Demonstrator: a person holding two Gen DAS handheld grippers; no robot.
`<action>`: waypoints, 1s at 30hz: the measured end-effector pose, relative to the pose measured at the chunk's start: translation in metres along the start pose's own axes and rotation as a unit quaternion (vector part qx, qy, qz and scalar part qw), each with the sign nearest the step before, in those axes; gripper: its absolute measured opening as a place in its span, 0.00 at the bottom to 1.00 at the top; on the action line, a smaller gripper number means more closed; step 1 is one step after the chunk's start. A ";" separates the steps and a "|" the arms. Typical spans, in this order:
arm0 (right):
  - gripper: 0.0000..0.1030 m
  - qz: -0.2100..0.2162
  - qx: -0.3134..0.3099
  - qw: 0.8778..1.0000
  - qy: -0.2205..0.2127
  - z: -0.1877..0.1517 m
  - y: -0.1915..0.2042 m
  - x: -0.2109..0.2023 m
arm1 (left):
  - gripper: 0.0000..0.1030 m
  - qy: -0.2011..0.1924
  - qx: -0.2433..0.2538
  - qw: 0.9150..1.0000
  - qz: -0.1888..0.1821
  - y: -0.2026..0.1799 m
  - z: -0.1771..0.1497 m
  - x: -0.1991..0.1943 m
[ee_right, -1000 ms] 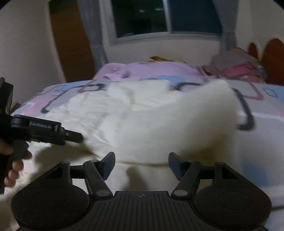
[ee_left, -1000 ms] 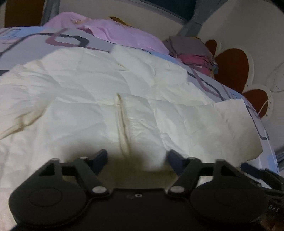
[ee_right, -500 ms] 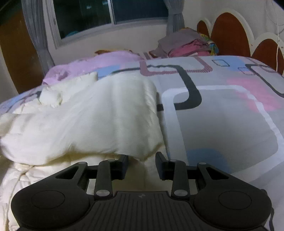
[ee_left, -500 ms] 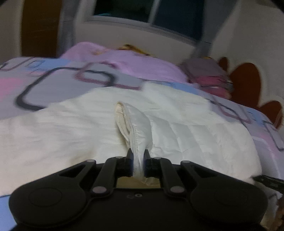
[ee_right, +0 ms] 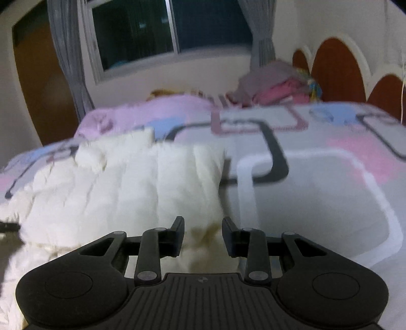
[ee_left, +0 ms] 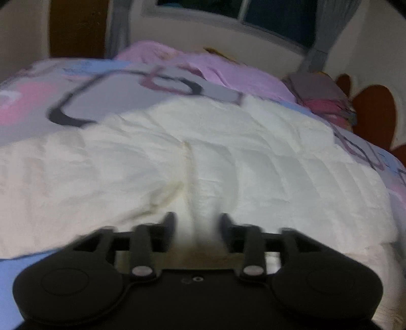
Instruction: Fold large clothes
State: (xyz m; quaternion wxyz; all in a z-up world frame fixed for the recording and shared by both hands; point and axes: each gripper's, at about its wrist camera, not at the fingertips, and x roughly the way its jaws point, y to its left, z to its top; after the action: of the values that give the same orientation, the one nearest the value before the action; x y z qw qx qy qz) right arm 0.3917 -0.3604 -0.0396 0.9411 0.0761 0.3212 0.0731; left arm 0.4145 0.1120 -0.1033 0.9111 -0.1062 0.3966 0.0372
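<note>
Your left wrist view sits low over the cream quilted garment [ee_left: 203, 157], close in, facing across the bed [ee_left: 83, 101] toward the window [ee_left: 253, 12] at 12 o'clock; headboard [ee_left: 373, 114] at 2 o'clock. Your right wrist view sits just as low and close, same heading, garment [ee_right: 121, 193] at 10 o'clock, bare bedcover [ee_right: 317, 193] at 2. Both views share the garment, the pink blanket [ee_right: 152, 111] and the clothes pile [ee_right: 276, 86] at the far edge.

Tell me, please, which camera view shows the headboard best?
The right wrist view: the headboard shows several brown arches with cream trim, right of the clothes pile. The left wrist view catches only a blurred brown patch at its right edge.
</note>
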 end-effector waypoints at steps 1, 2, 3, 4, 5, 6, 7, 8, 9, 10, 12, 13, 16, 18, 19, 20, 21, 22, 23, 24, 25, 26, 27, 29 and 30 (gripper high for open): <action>0.18 0.006 0.007 1.000 0.004 0.005 -0.002 0.004 | 0.43 -0.015 0.001 1.000 0.008 0.001 0.000 -0.007; 0.15 0.011 0.014 1.000 0.007 0.009 -0.002 0.009 | 0.43 -0.029 0.007 0.999 0.012 -0.001 0.001 -0.012; 0.15 0.013 0.015 1.000 0.009 0.012 0.000 0.015 | 0.43 -0.037 0.015 0.999 0.009 -0.004 0.002 -0.015; 0.15 0.012 0.012 1.000 0.013 0.014 0.001 0.022 | 0.41 -0.042 0.026 0.999 0.005 -0.010 0.004 -0.015; 0.15 0.009 0.008 1.000 0.023 0.014 0.003 0.032 | 0.41 -0.042 0.040 0.998 0.001 -0.017 0.005 -0.013; 0.15 0.001 0.006 0.999 0.042 0.012 0.004 0.045 | 0.41 -0.037 0.051 0.998 -0.003 -0.024 0.006 -0.008; 0.15 -0.004 0.010 0.998 0.065 0.009 0.003 0.058 | 0.41 -0.028 0.057 0.998 -0.009 -0.030 0.007 0.000; 0.15 -0.007 0.015 0.997 0.081 0.004 0.001 0.068 | 0.42 -0.014 0.060 0.998 -0.011 -0.033 0.006 0.011; 0.15 -0.011 0.017 0.996 0.091 -0.001 -0.002 0.075 | 0.43 0.010 0.065 0.998 -0.010 -0.035 0.005 0.025; 0.15 -0.008 0.018 0.996 0.089 -0.003 -0.004 0.077 | 0.45 0.030 0.065 0.997 -0.008 -0.033 0.002 0.038; 0.15 -0.003 0.016 0.996 0.092 0.000 -0.006 0.073 | 0.45 0.033 0.058 0.998 -0.010 -0.032 0.004 0.042; 0.15 -0.001 0.015 0.997 0.081 0.005 -0.007 0.067 | 0.43 0.031 0.057 0.998 -0.004 -0.032 0.007 0.038; 0.16 0.013 0.008 0.999 0.039 0.023 -0.006 0.058 | 0.52 -0.011 0.055 0.998 -0.013 -0.042 0.020 0.023; 0.16 0.026 0.004 0.999 0.032 0.037 0.003 0.068 | 0.62 -0.025 0.072 0.997 -0.018 -0.061 0.030 0.026; 0.16 0.030 -0.004 0.999 0.031 0.045 0.011 0.075 | 0.64 -0.030 0.083 0.996 -0.021 -0.072 0.035 0.030; 0.16 0.033 -0.013 0.999 0.028 0.050 0.018 0.082 | 0.64 -0.034 0.093 0.995 -0.024 -0.083 0.039 0.035; 0.16 0.039 -0.021 0.999 0.026 0.057 0.026 0.091 | 0.64 -0.034 0.102 0.994 -0.027 -0.091 0.042 0.040; 0.16 0.043 -0.026 0.998 0.027 0.063 0.031 0.100 | 0.64 -0.027 0.110 0.993 -0.022 -0.097 0.043 0.043; 0.16 0.044 -0.029 0.998 0.029 0.067 0.032 0.107 | 0.64 -0.027 0.114 0.993 -0.015 -0.103 0.046 0.044; 0.16 0.042 -0.027 0.998 0.024 0.070 0.031 0.111 | 0.64 -0.038 0.113 0.993 -0.013 -0.105 0.048 0.041; 0.16 0.044 -0.023 0.999 0.017 0.074 0.029 0.112 | 0.64 -0.046 0.108 0.993 -0.009 -0.105 0.049 0.036; 0.16 0.047 -0.018 0.999 0.011 0.077 0.026 0.111 | 0.63 -0.050 0.105 0.993 -0.013 -0.103 0.051 0.033; 0.16 0.046 -0.016 0.999 0.007 0.079 0.022 0.112 | 0.61 -0.048 0.104 0.993 -0.014 -0.100 0.051 0.032; 0.16 0.040 -0.007 0.999 0.012 0.079 0.013 0.111 | 0.50 -0.034 0.109 0.993 -0.001 -0.091 0.045 0.034; 0.16 0.042 0.002 0.999 0.016 0.077 0.007 0.110 | 0.50 -0.026 0.105 0.994 0.007 -0.083 0.040 0.037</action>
State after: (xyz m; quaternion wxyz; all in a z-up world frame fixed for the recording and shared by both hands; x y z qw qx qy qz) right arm 0.5251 -0.3403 -0.0433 0.9318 0.0906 0.3329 0.1128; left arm 0.4803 0.0391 -0.0901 0.9268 -0.0060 0.3755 0.0038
